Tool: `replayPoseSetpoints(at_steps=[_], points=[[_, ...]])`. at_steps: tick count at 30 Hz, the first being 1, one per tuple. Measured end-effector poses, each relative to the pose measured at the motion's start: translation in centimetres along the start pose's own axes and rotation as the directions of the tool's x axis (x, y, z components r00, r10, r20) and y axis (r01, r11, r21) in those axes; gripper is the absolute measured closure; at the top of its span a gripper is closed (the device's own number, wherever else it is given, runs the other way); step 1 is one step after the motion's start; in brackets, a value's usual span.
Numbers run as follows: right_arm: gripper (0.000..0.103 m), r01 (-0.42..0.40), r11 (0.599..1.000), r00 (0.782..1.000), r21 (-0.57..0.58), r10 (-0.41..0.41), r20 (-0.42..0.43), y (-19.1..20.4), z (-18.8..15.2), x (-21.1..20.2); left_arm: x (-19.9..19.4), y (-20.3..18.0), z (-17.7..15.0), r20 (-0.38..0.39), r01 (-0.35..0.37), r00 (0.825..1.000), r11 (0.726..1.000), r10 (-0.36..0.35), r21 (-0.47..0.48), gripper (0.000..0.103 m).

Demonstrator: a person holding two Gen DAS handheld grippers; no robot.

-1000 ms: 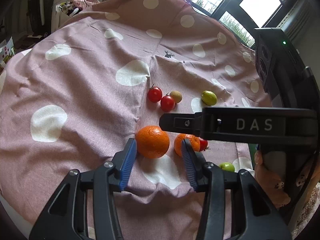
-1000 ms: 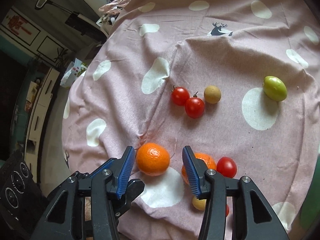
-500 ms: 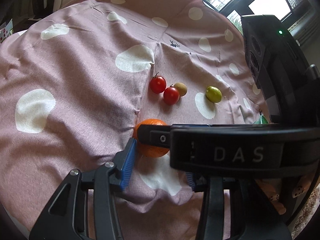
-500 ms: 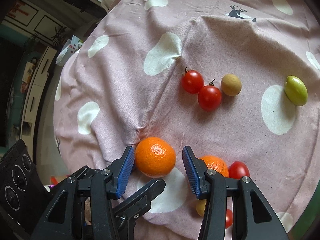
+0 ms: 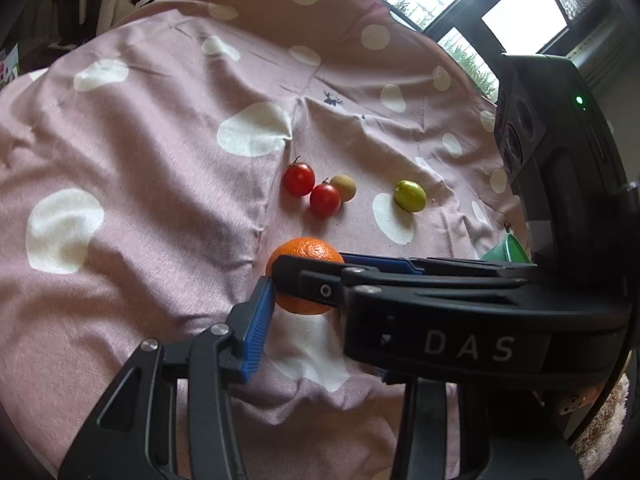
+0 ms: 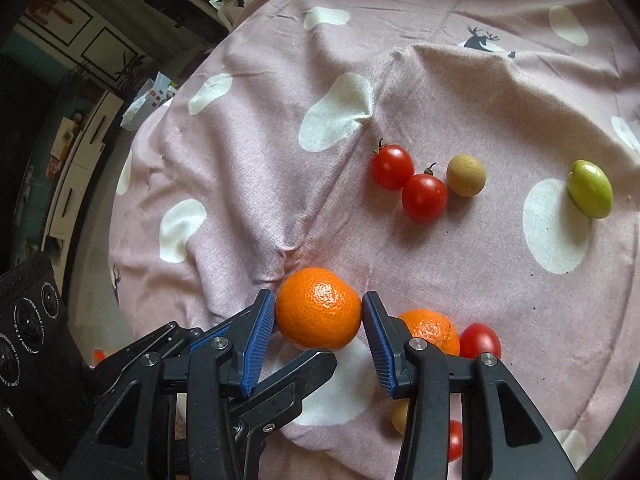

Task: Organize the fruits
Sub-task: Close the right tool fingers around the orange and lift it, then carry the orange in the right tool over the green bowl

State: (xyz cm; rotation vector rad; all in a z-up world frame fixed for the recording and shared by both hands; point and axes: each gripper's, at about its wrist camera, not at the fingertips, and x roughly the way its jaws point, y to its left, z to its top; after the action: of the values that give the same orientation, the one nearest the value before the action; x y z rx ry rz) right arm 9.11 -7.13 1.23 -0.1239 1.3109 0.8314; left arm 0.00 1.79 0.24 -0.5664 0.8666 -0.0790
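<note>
An orange (image 6: 319,307) lies on the pink dotted cloth (image 6: 440,92) between the blue pads of my right gripper (image 6: 319,322), which touch both its sides. It also shows in the left wrist view (image 5: 306,274), half covered by the right gripper's black body (image 5: 440,312). My left gripper has its left pad (image 5: 258,320) against the orange; its right finger is hidden. A second orange (image 6: 430,330) and a red tomato (image 6: 480,340) lie just right of it. Two tomatoes (image 6: 408,180), a tan fruit (image 6: 466,175) and a green fruit (image 6: 590,188) lie farther off.
A small yellow fruit (image 6: 400,416) and a tomato (image 6: 454,440) sit behind my right finger near the cloth's front edge. The cloth drops off to the floor and furniture (image 6: 72,140) on the left. Windows (image 5: 520,12) stand behind the table.
My right gripper moved forward and closed its pads onto the orange. In the left wrist view the right gripper's body slid across and now covers my left gripper's right finger.
</note>
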Motion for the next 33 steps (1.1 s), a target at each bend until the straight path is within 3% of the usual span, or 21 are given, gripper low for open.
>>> replayPoseSetpoints(at_steps=[11, 20, 33], points=[[0.056, 0.0, 0.998, 0.977, 0.069, -0.015, 0.212, -0.8, -3.5, -5.0, -1.7, -4.0, -1.2, 0.062, 0.033, 0.997, 0.987, -0.043, 0.159, 0.061], [0.056, -0.041, 0.987, 0.946, 0.154, -0.011, 0.324, -2.9, -6.7, -7.1, -1.9, -7.5, -2.7, 0.075, 0.024, 0.996, 0.961, -0.046, 0.274, 0.061], [0.056, -0.065, 0.983, 0.9, 0.17, -0.016, 0.436, -4.3, -8.5, -11.2, -3.1, -11.8, -2.8, 0.14, 0.013, 0.988, 0.931, -0.069, 0.365, 0.061]])
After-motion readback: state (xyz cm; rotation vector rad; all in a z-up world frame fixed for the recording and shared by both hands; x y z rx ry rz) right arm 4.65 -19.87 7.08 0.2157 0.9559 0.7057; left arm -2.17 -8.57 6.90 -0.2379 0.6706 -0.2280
